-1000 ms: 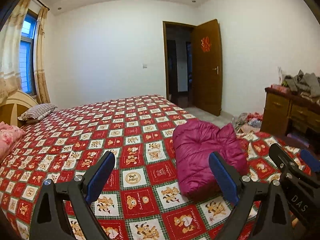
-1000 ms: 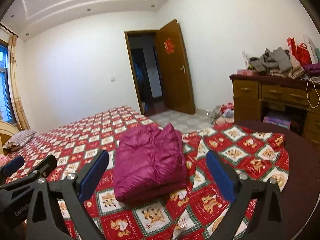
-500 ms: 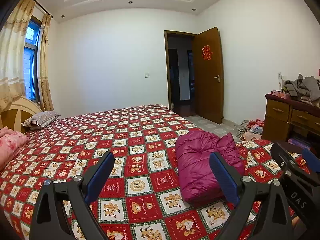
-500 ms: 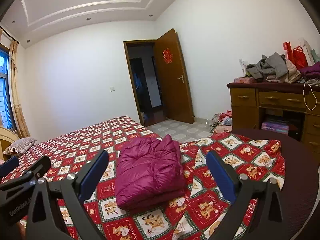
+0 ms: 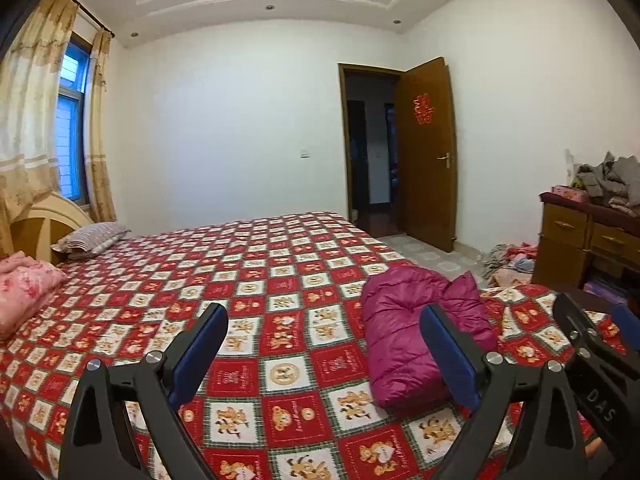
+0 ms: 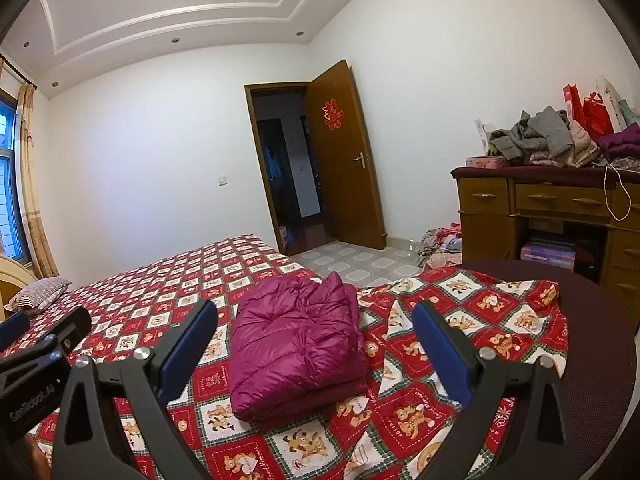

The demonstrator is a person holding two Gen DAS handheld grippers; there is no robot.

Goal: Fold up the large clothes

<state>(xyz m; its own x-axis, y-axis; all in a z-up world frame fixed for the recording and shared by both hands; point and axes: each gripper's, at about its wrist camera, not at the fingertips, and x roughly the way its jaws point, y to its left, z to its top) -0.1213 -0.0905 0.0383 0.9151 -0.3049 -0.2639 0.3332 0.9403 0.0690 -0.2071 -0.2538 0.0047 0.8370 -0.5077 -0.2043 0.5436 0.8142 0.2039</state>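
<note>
Magenta down jacket (image 6: 298, 340) folded into a bundle near the foot edge of the bed (image 5: 260, 272). Left gripper (image 5: 326, 350) and right gripper (image 6: 316, 344) both spread wide, gripping nothing. Risk: puffy, slippery layers springing open, sliding toward the edge.

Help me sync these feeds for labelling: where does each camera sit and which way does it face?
Left wrist: on the left hand-held gripper, open, facing across the bed toward the door.
Right wrist: on the right hand-held gripper, open, facing the folded magenta jacket.
Shared: jacket, bed, door, dresser; each shows the other gripper.
</note>
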